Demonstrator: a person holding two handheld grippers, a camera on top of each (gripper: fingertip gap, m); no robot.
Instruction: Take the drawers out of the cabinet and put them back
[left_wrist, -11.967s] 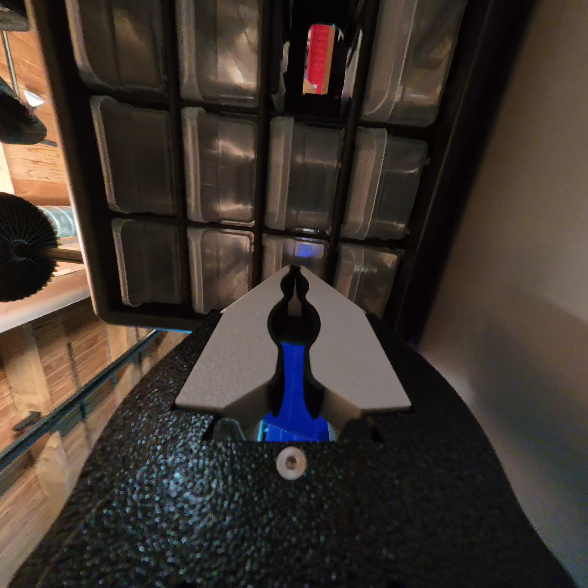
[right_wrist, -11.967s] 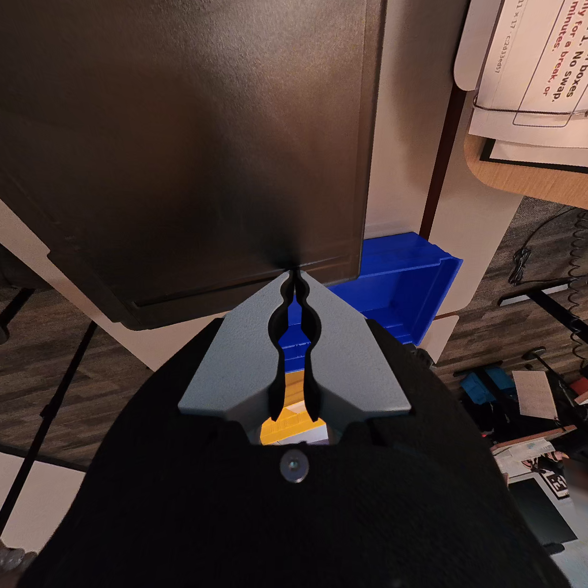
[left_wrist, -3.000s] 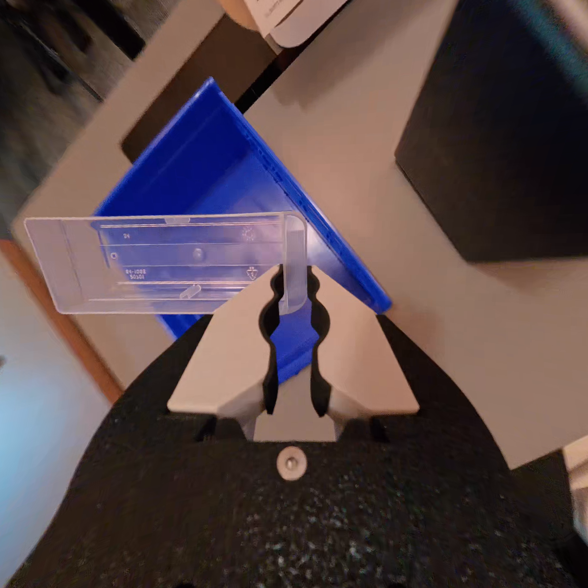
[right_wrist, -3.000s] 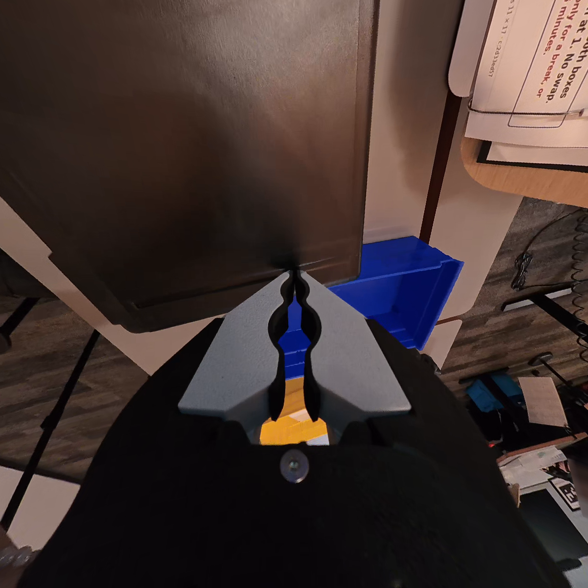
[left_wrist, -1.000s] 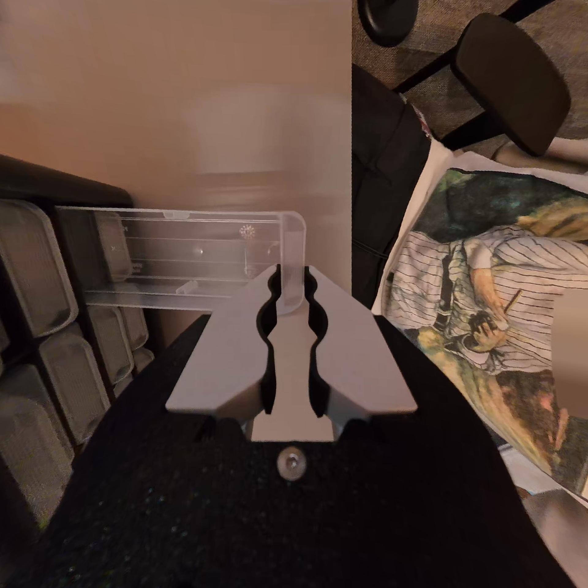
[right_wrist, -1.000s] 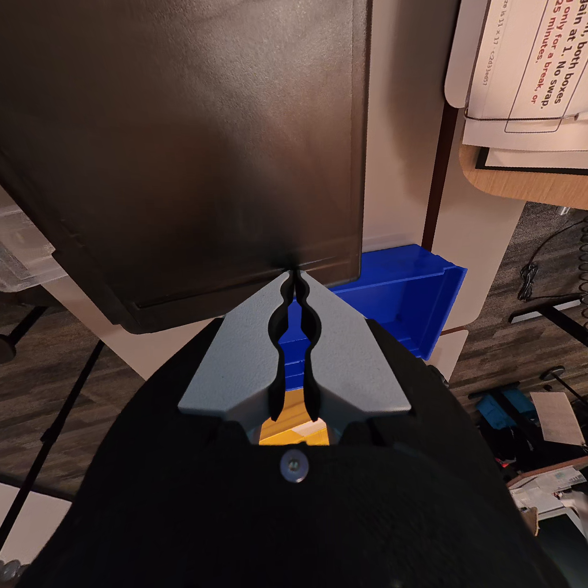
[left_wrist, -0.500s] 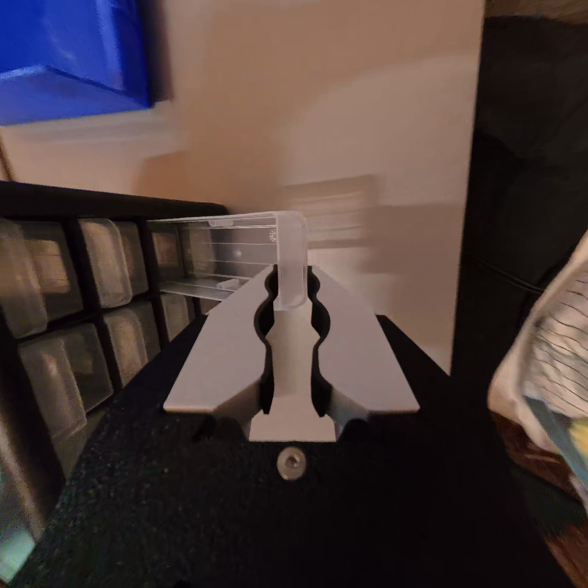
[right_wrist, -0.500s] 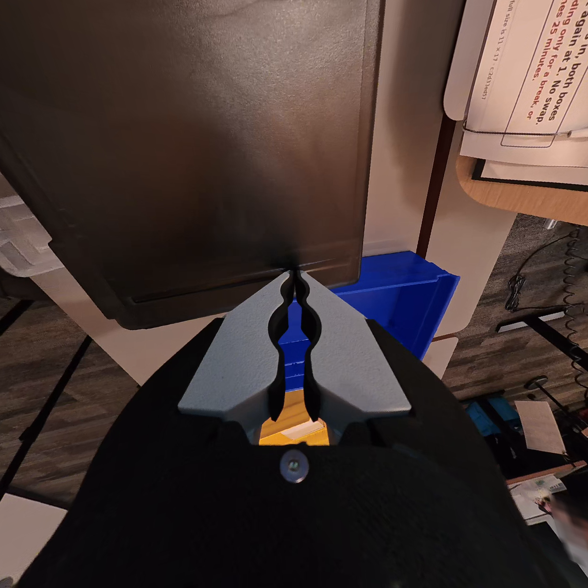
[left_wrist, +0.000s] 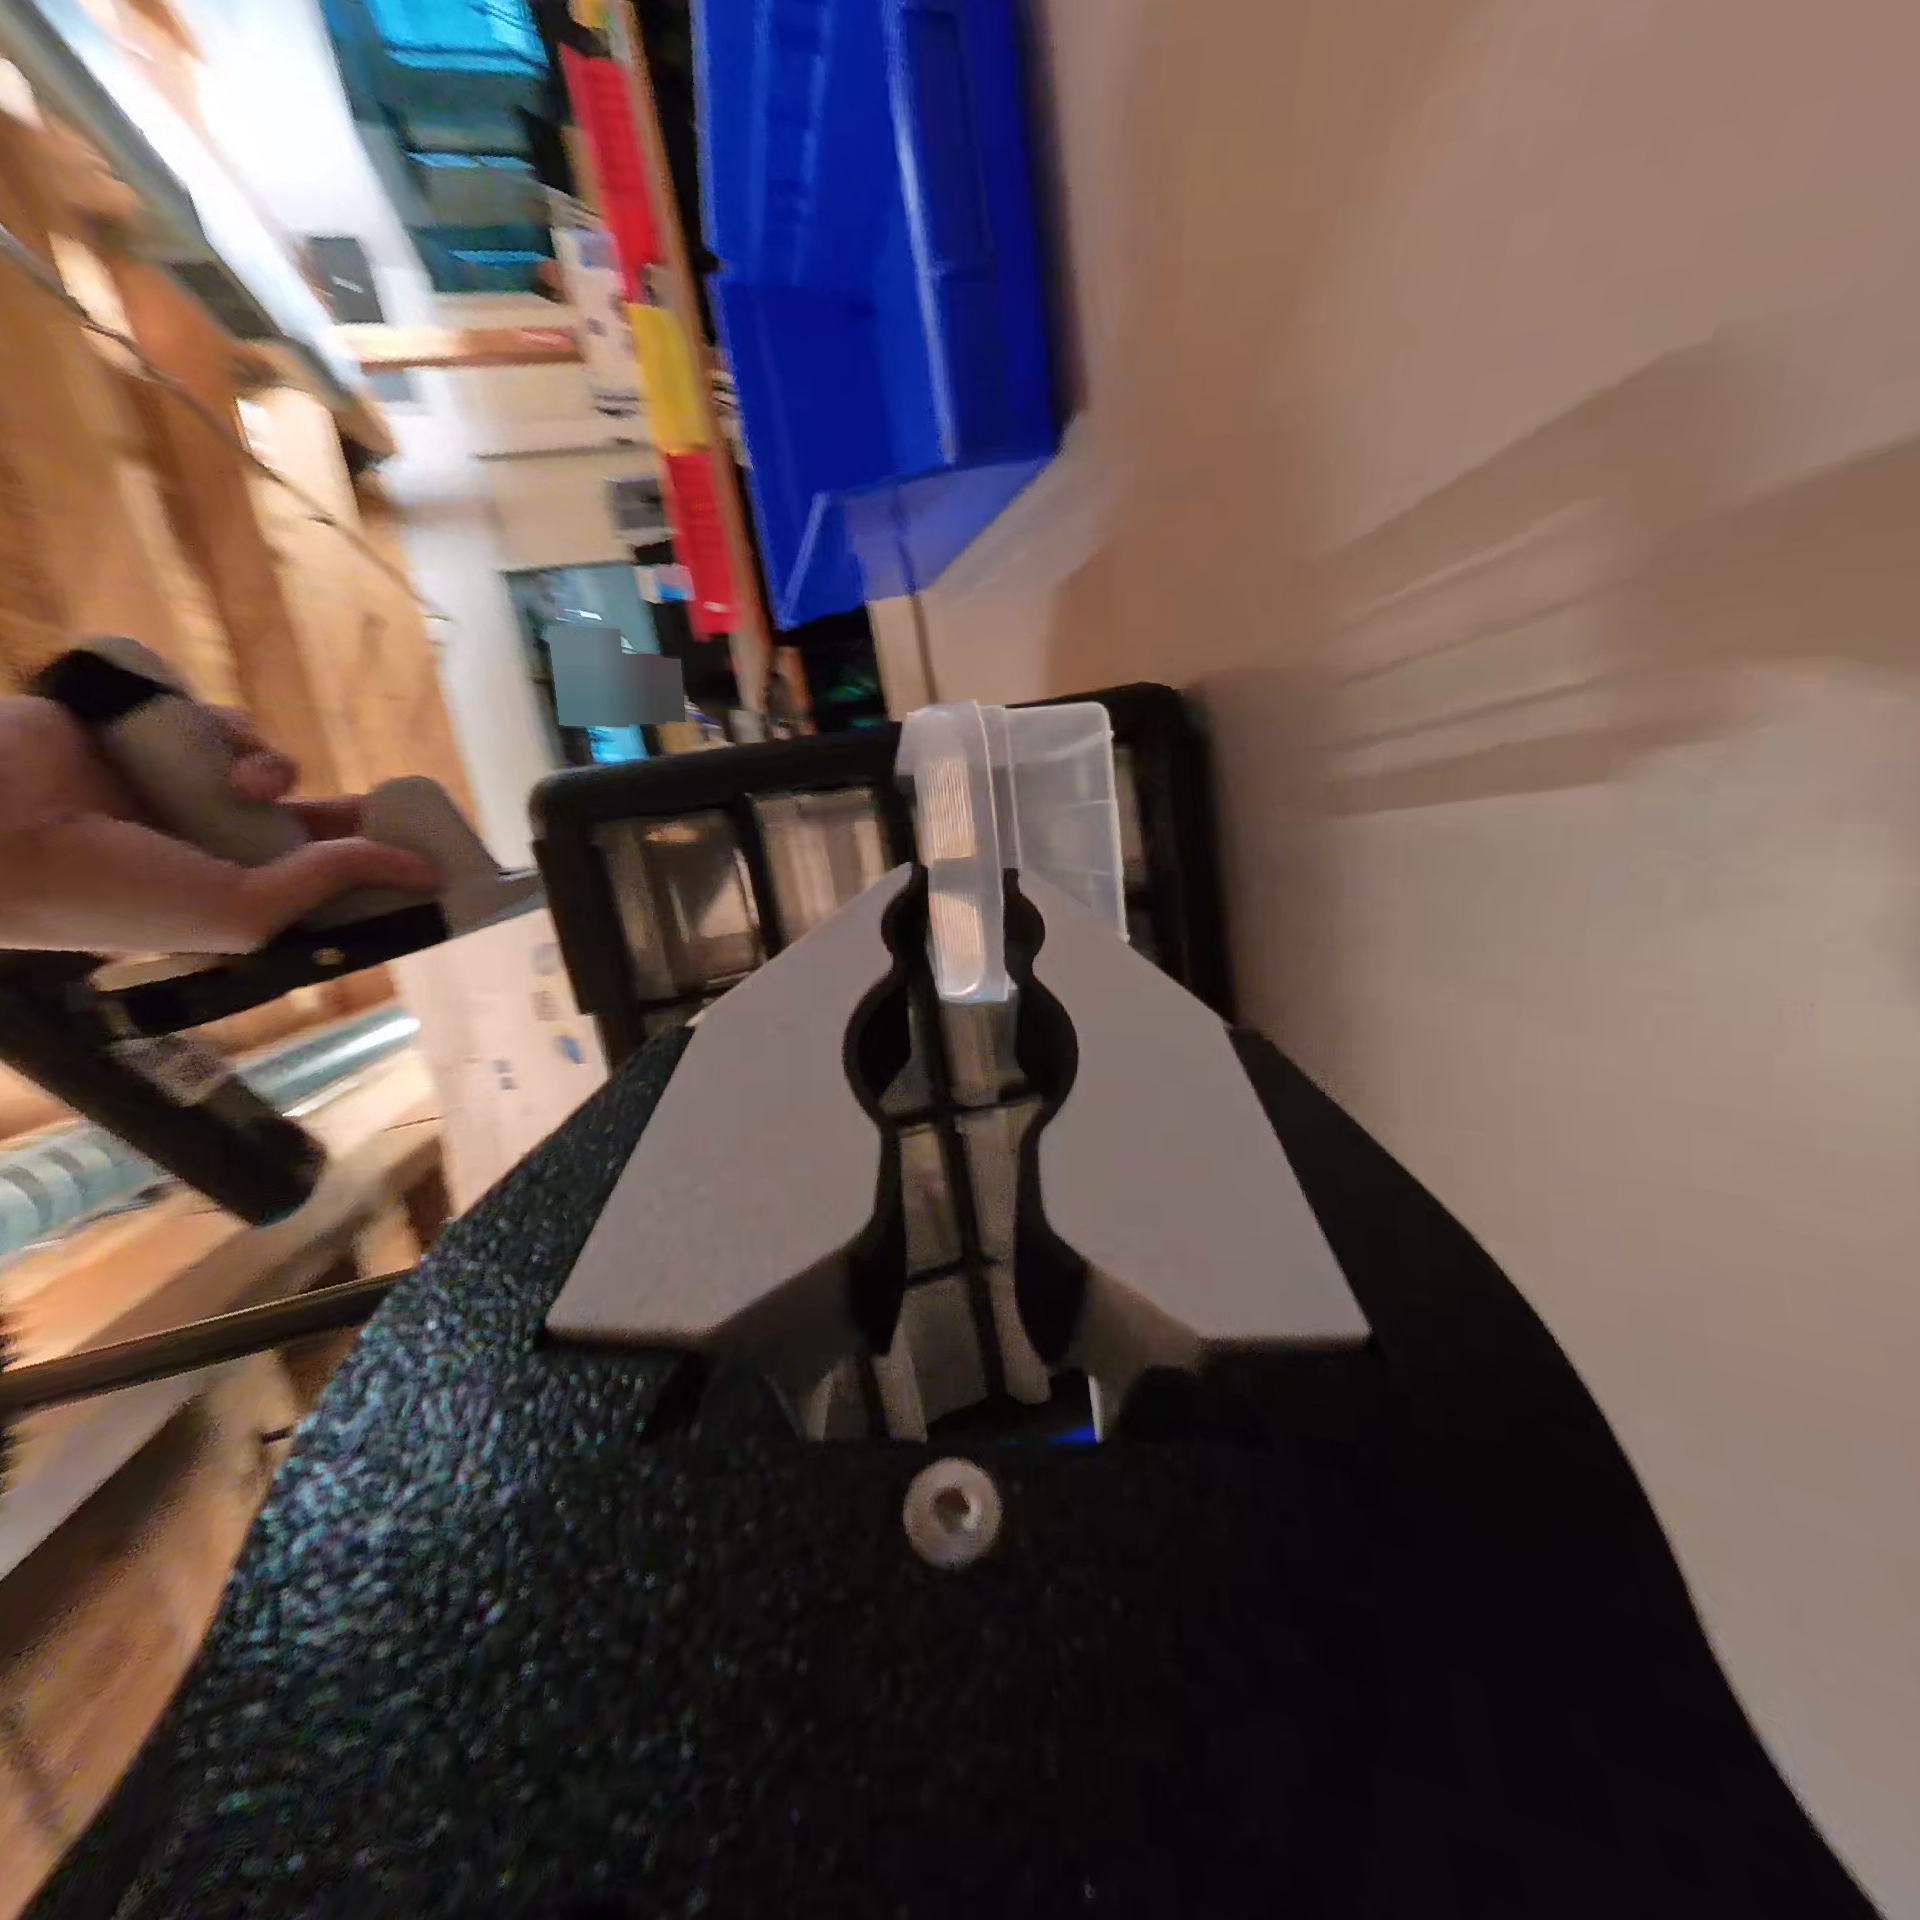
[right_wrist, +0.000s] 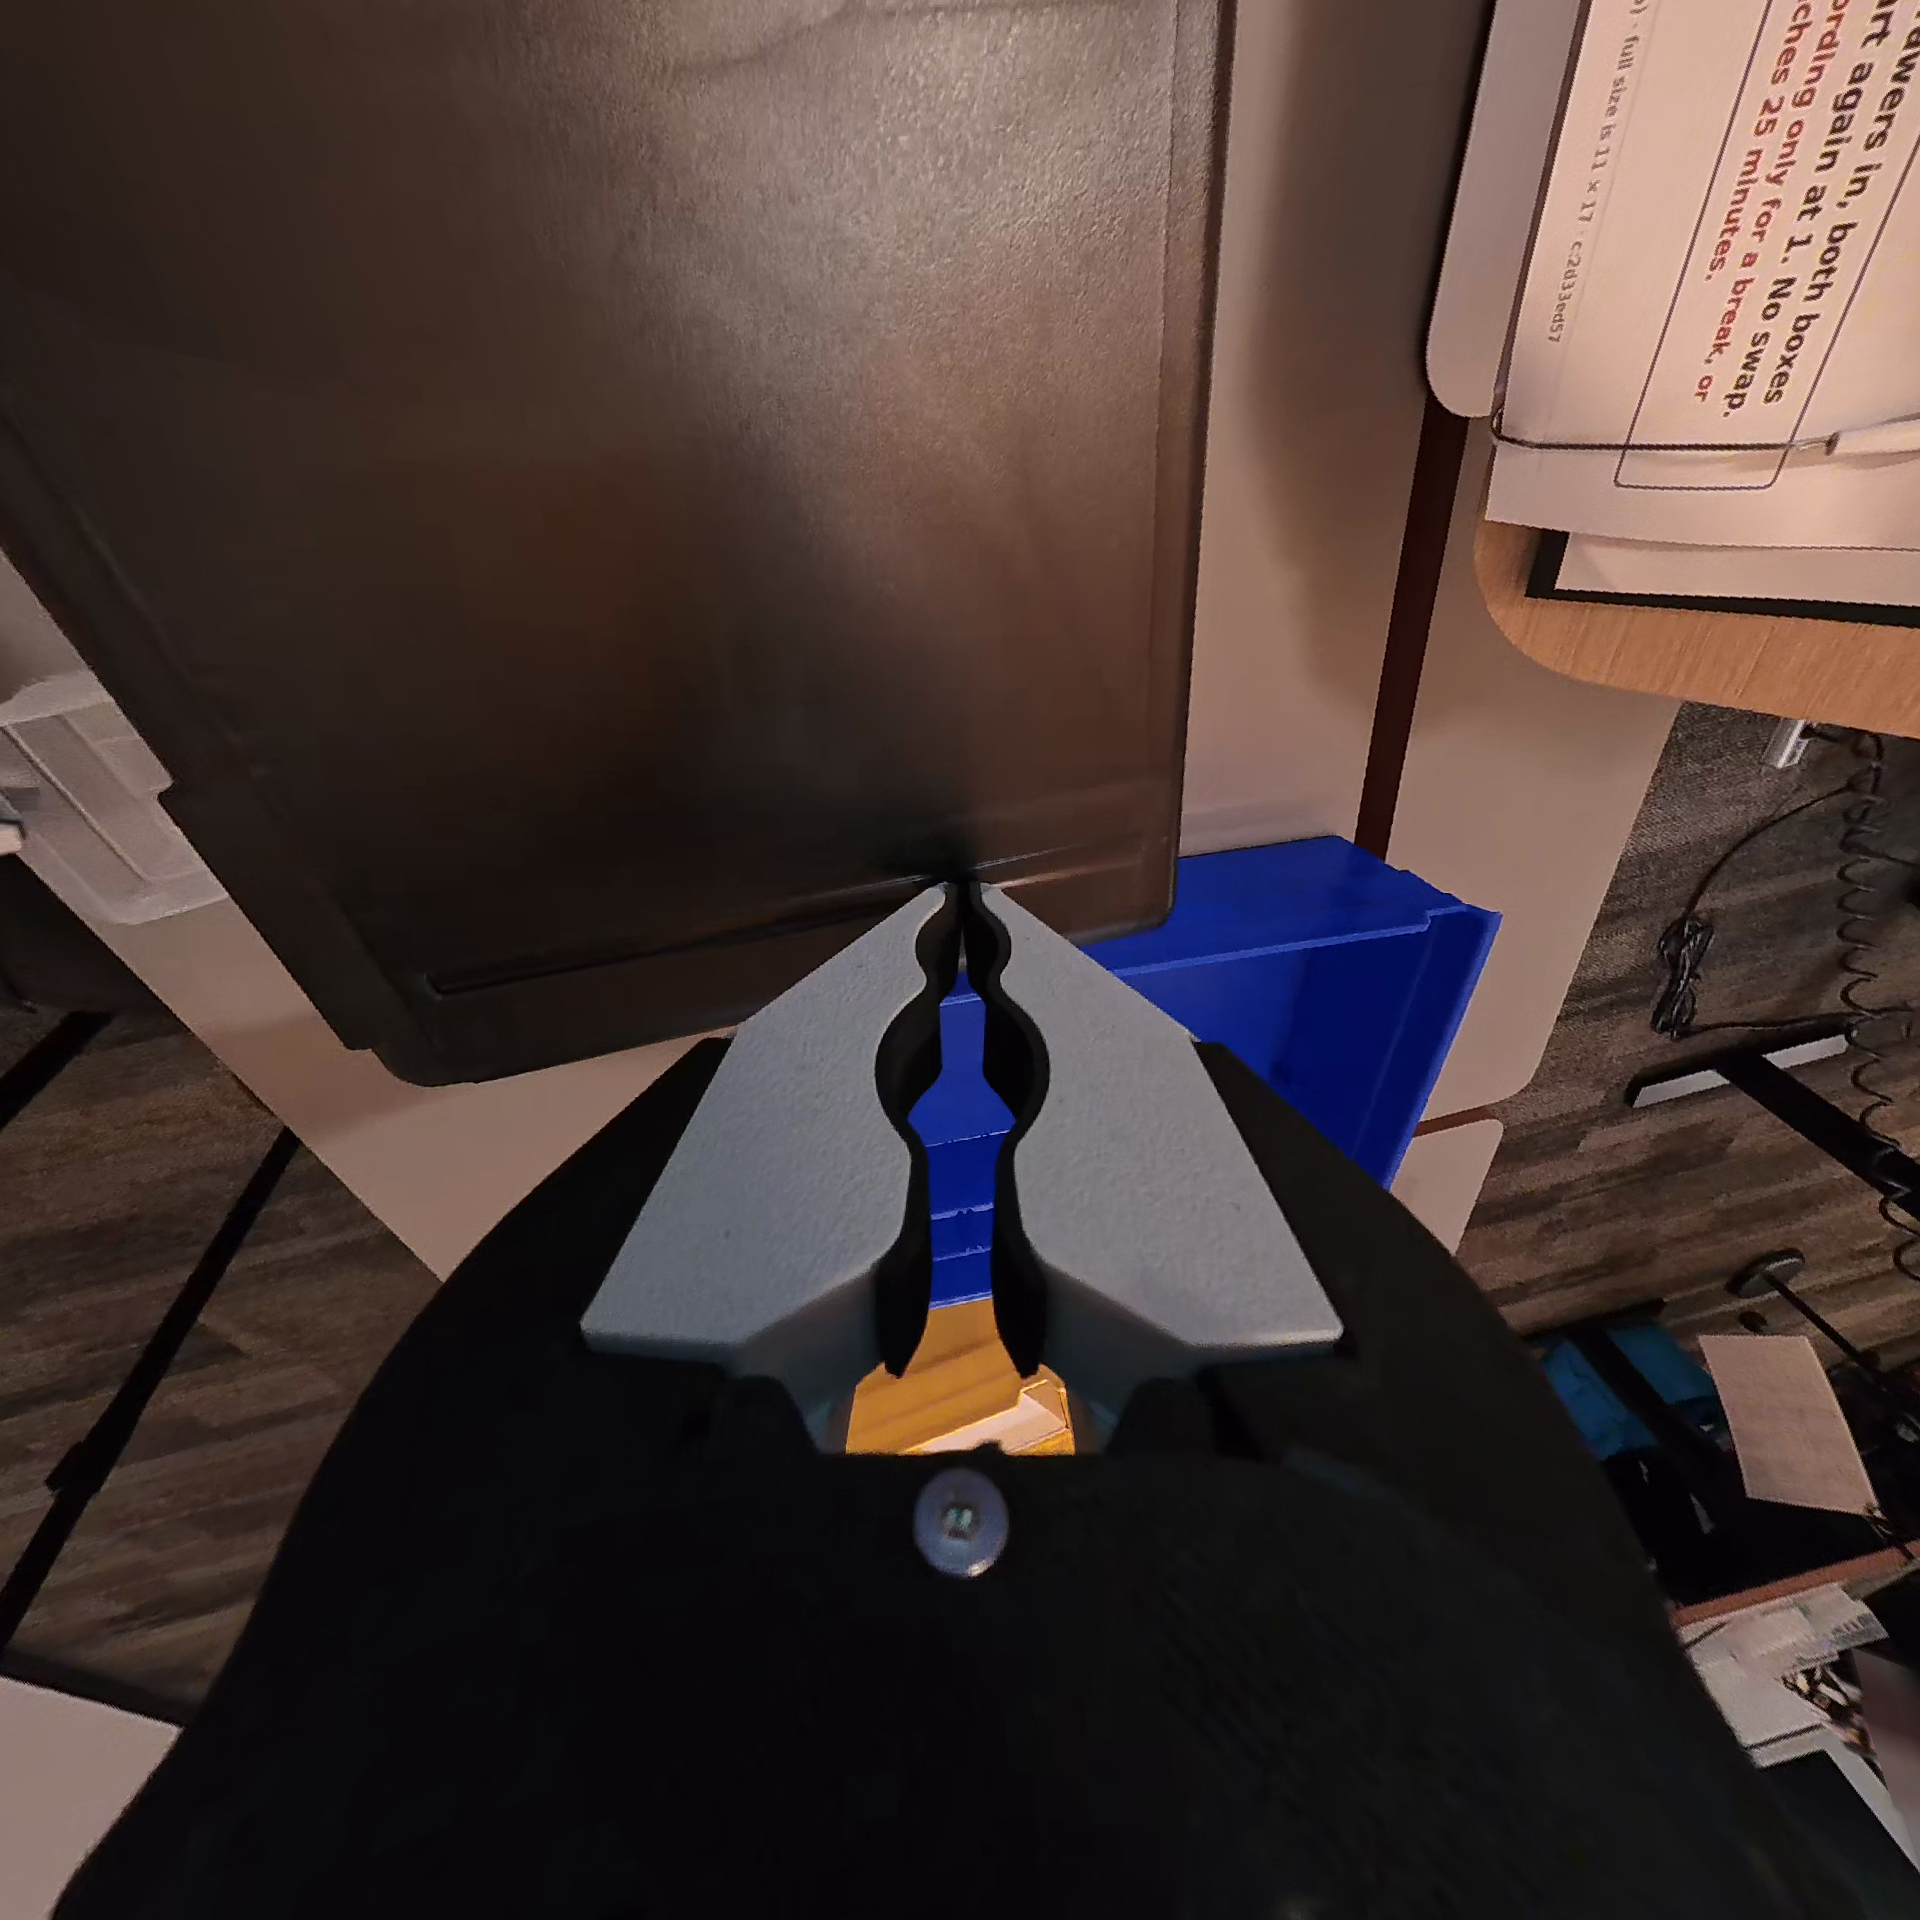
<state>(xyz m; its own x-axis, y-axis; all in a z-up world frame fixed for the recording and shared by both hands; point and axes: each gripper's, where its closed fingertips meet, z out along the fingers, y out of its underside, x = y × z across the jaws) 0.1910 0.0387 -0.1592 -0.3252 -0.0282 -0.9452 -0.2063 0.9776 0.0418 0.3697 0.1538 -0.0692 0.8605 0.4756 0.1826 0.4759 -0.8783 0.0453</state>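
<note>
1. Clear plastic drawer (left_wrist: 1049, 800), clamped by its handle in my left gripper (left_wrist: 961, 935), lines up with the cabinet (left_wrist: 1179, 831) slot.
2. My right gripper (right_wrist: 961, 896), tips together, braces the cabinet's edge.

Black textured tool (left_wrist: 961, 914) body, grey fingers (left_wrist: 748, 1143), silver screw (left_wrist: 951, 1522).

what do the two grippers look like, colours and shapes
Both match: the left gripper and the right gripper each have two flat grey wedge-shaped fingers with black wavy inner edges, on a black pebbled body with one silver screw at the centre. In the left wrist view the right one shows farther off: a pale handle over black parts.
</note>
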